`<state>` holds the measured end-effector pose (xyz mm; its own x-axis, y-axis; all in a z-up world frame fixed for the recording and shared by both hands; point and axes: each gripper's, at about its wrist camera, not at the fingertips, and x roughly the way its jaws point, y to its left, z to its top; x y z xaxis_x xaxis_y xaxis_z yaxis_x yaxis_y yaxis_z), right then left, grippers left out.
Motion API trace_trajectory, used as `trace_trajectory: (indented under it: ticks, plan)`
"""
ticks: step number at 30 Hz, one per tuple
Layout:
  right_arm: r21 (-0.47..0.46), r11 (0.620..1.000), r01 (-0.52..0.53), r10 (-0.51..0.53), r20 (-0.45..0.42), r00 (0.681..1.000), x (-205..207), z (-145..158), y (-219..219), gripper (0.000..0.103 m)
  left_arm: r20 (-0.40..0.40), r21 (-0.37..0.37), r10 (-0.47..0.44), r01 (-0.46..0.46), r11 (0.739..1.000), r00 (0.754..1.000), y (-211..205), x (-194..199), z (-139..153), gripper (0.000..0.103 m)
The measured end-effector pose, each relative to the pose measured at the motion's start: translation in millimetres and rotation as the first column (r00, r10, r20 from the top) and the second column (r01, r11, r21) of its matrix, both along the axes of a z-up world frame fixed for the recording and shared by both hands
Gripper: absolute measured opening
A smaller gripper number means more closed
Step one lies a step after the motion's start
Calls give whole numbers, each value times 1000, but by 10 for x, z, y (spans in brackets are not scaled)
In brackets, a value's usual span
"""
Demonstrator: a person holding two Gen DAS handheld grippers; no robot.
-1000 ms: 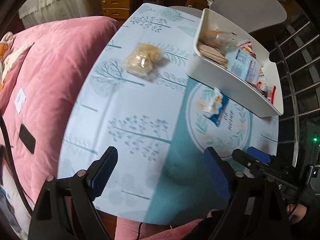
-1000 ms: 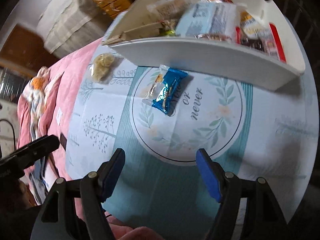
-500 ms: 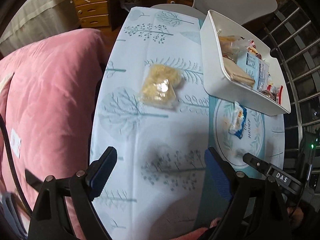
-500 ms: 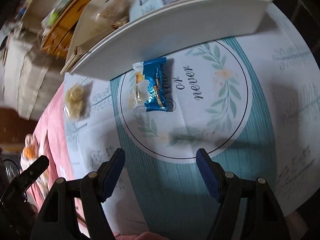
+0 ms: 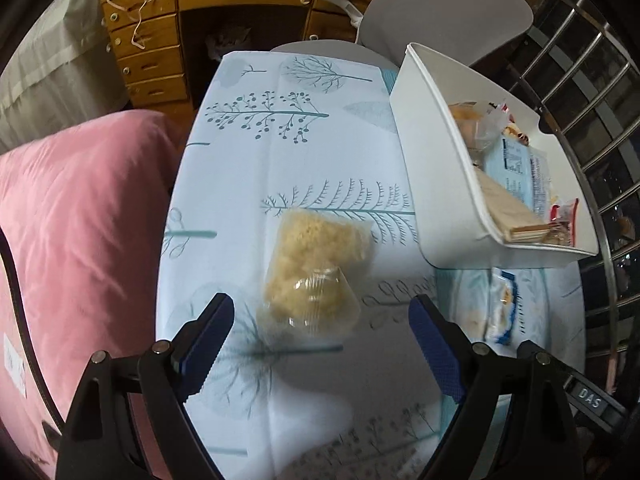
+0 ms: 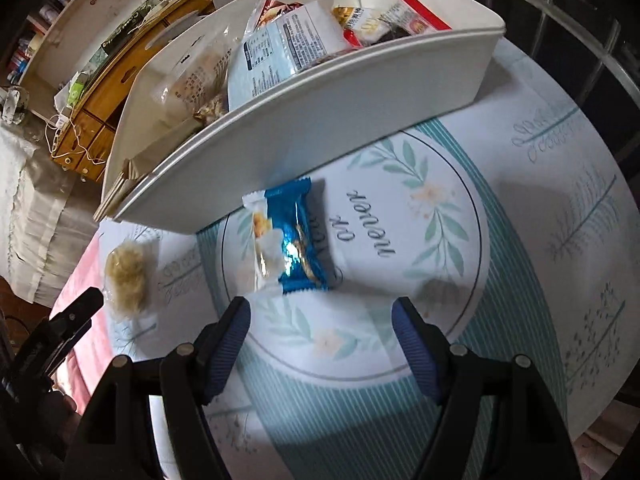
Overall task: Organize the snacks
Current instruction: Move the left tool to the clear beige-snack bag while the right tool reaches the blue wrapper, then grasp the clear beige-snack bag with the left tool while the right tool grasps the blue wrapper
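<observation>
Two loose snacks left on the bench: a clear bag of pale yellow crumbly stuff and a blue foil packet. White bin sits at the bench's far side, already stuffed with wrappers, a pale blue packet on top. Blue foil packet lies just beside the bin's near wall, on the round leaf print with script lettering; whether it touches the wall, can't tell. Clear bag lies well apart from it, near the bin's end and toward the pink blanket that borders the bench edge. Wooden drawer unit and a grey chair back stand beyond the bench; metal railing on the bin side.

Nothing blocks either snack from above.

Left gripper: jaws wide apart, empty, hanging over the clear bag, which shows just beyond the gap between the blue pads. No contact.

Right gripper: jaws spread, empty, pointing steeply down, with the blue foil packet just ahead of the tips. Not touching it.
</observation>
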<state>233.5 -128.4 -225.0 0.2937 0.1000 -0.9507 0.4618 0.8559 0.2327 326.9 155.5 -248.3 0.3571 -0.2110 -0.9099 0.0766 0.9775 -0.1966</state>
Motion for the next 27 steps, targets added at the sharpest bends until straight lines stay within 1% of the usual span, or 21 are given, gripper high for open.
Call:
trace_trajectory:
  ticks: [7, 10, 12, 14, 16, 20, 21, 23, 25, 26, 27]
  plan:
    - [-43, 996, -74, 74, -3, 997, 163, -134, 131, 74, 46, 34, -10, 8, 999, 999, -7, 113, -180, 88]
    - [-88, 990, -108, 110, 11, 994, 221, -153, 214, 73, 64, 52, -13, 9, 999, 998, -17, 125, -248, 88]
    - [-138, 982, -131, 134, 12, 991, 260, -167, 249, 73, 86, 71, -23, 17, 997, 996, -37, 120, -271, 88]
    - [-190, 969, -158, 164, 18, 986, 330, -183, 303, 71, 100, 88, -33, 25, 996, 994, -60, 130, -290, 88]
    - [-217, 959, -183, 191, 19, 981, 395, -208, 355, 66, 98, 87, -35, 26, 996, 995, -78, 149, -321, 88]
    - [-232, 947, -223, 229, -1, 973, 499, -262, 424, 55, 72, 98, -31, 24, 995, 997, -101, 179, -387, 88]
    - [-231, 946, -227, 233, -1, 972, 517, -266, 442, 52, 72, 98, -32, 25, 995, 997, -104, 184, -392, 87]
    - [-225, 946, -233, 238, -7, 971, 550, -273, 485, 50, 67, 93, -30, 23, 995, 997, -105, 197, -408, 82]
    - [-220, 947, -235, 236, -25, 972, 628, -308, 546, 49, 55, 87, -25, 20, 996, 998, -98, 199, -424, 70]
    - [-220, 945, -241, 237, -43, 971, 652, -341, 577, 46, 51, 86, -24, 19, 996, 998, -88, 205, -429, 69]
    - [-224, 943, -245, 238, -59, 970, 657, -359, 559, 45, 55, 85, -23, 18, 996, 998, -86, 197, -421, 63]
